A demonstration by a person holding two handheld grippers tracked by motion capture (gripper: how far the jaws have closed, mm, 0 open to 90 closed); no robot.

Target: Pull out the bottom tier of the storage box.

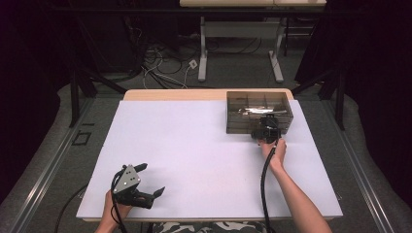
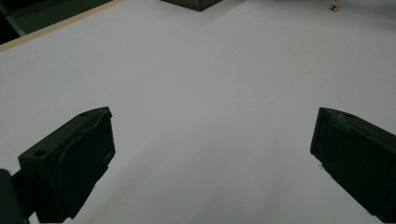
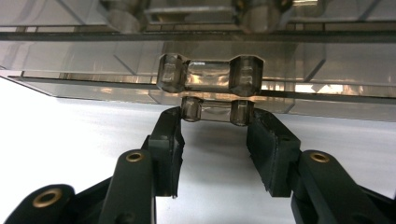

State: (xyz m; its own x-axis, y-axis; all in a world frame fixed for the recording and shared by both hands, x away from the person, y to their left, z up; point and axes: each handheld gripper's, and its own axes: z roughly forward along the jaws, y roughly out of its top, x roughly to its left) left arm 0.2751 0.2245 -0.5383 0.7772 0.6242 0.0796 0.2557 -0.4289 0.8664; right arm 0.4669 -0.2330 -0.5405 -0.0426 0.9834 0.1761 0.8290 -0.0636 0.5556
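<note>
Right gripper (image 3: pixel 215 135) clamps the clear box's (image 1: pixel 259 112) latch (image 3: pixel 215 112) – rigid, slick plastic – best pinched at its knobbed ends

A smoky, see-through plastic organizer box (image 1: pixel 259 111) sits at the table's one-o'clock corner, flat, divided into compartments holding pale, shiny pieces. On its near wall, at six o'clock, a clear latch (image 3: pixel 214 109) hangs closed.

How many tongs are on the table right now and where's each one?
2. The left tongs rest near the front-left of the white table, jaws wide open. The right tongs are at the front latch of the smoky plastic box, jaws flanking the latch's lower tab.
</note>
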